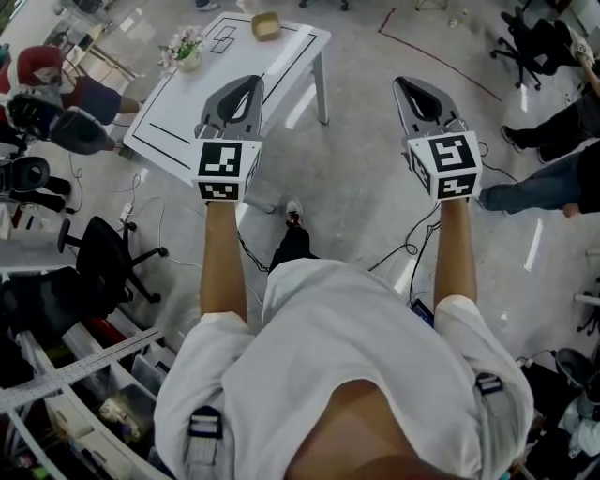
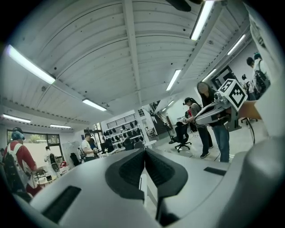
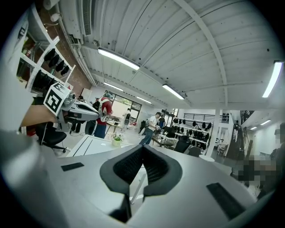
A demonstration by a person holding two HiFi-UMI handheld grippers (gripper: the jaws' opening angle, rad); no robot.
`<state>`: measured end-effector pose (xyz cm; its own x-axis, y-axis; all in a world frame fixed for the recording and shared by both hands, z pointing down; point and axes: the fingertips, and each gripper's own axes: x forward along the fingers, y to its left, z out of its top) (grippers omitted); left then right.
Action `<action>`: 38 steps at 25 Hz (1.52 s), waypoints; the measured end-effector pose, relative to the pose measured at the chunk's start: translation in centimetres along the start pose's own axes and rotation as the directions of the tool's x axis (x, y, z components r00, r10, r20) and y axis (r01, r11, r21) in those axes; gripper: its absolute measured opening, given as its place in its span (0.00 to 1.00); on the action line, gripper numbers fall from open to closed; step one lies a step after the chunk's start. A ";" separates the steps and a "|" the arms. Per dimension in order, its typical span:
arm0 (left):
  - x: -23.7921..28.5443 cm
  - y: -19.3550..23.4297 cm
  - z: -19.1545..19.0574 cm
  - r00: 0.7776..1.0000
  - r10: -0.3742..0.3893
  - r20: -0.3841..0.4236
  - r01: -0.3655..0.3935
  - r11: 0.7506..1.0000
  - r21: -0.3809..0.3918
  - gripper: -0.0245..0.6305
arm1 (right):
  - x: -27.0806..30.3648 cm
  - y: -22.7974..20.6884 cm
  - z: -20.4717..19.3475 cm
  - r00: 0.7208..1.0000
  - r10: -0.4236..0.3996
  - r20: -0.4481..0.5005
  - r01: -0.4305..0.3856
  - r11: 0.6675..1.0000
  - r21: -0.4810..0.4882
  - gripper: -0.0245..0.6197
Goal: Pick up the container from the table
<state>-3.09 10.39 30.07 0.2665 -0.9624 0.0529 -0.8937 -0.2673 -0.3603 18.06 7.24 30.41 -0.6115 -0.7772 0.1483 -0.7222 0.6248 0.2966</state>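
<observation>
Head view, looking steeply down. I hold the left tool (image 1: 253,82) and the right tool (image 1: 404,84) out ahead of me at about the same height. Each gripper view shows its two dark pads pressed together at the tips with nothing between them.

The container (image 1: 266,25) sits at the far end of the white desk (image 1: 281,58), close to the far edge. It lies ahead of both tools and to their left, well apart from either. The left tool is the nearer one, and the container stands almost straight beyond its tip. The right tool would have to cross over toward the left.

The container looks like a small, shallow, tan tray, open at the top and roughly square. At this size I cannot make out a clear long axis or any contents. A plant pot (image 1: 185,52) stands on the same desk, to the container's left and apart from it.
</observation>
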 end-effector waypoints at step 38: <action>40.2 21.2 -19.1 0.965 -0.149 -0.218 0.120 0.982 -0.143 0.08 | 43.8 -13.9 -4.9 0.987 0.042 -0.152 -0.036 0.998 0.042 0.06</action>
<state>-18.24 -34.89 42.31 0.3120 -0.8990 0.3074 -0.8979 -0.3848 -0.2140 2.86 -35.86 37.38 -0.5851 -0.7523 0.3028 -0.7125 0.6552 0.2512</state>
